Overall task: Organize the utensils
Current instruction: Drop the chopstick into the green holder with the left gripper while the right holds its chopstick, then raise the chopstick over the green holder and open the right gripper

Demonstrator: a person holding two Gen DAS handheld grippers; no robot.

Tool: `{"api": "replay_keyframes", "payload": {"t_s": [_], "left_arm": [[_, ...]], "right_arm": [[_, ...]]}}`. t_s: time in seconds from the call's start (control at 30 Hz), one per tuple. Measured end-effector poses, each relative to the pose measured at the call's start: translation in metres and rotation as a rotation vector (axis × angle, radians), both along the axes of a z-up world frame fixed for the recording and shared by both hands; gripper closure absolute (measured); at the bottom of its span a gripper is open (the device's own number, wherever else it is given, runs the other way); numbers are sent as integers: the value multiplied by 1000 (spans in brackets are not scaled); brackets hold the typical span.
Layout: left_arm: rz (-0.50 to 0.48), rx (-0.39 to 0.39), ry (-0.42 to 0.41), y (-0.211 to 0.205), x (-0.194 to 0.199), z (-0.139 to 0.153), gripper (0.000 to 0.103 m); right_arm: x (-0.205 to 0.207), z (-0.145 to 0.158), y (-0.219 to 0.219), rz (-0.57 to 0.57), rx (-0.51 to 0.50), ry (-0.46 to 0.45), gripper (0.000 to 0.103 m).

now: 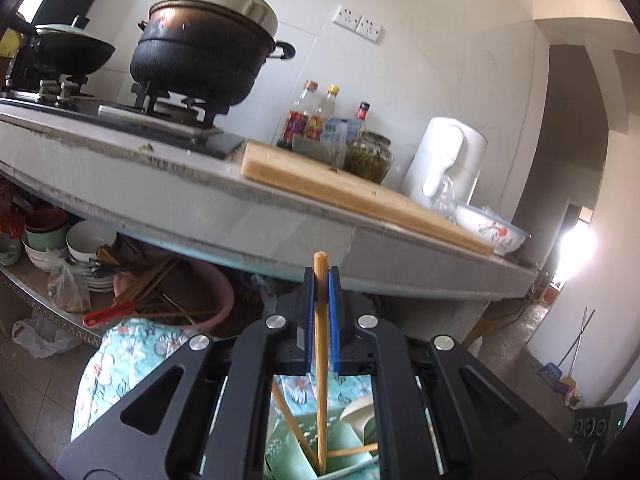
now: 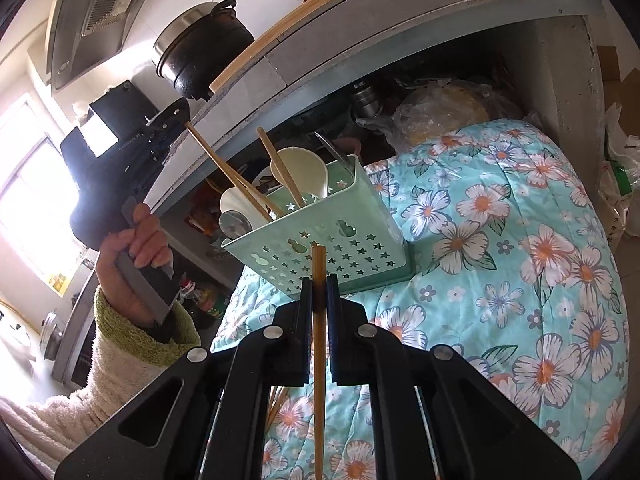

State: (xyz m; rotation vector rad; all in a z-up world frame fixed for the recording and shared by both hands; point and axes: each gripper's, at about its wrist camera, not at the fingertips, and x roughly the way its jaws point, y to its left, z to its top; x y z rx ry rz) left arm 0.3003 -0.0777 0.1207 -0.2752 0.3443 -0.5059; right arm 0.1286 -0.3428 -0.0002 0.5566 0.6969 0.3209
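My left gripper is shut on a bamboo chopstick. The stick's lower end reaches down into the mint-green utensil holder beneath the gripper. In the right wrist view that holder stands on a floral cloth. It holds white spoons, a metal spoon and another chopstick. The left gripper shows at upper left, its chopstick slanting into the holder. My right gripper is shut on a second bamboo chopstick, just in front of the holder's near wall.
A grey counter carries a wooden cutting board, a black pot, a wok, bottles, a jar, a white kettle and a floral bowl. Under it, a shelf holds bowls and a pink basin of chopsticks. A person's hand grips the left tool.
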Motion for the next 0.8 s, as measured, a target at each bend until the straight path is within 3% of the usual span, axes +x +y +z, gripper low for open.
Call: {"api": "replay_keyframes", "payload": {"t_s": [0.17, 0.23, 0.4, 0.6, 0.8], "left_arm": [[-21, 20, 27, 3, -9, -9, 95], [-17, 22, 24, 7, -15, -7, 82], [-15, 25, -12, 17, -37, 1, 71], [-15, 33, -17, 34, -67, -2, 69], [-15, 75, 42, 52, -99, -33, 66]], "right_arm": [[-2, 5, 4, 1, -8, -11, 96], [-4, 9, 6, -1, -14, -18, 96], [-9, 20, 11, -6, -30, -41, 96], [-13, 45, 17, -22, -70, -96, 96], [-3, 93, 20, -45, -133, -210, 96]]}}
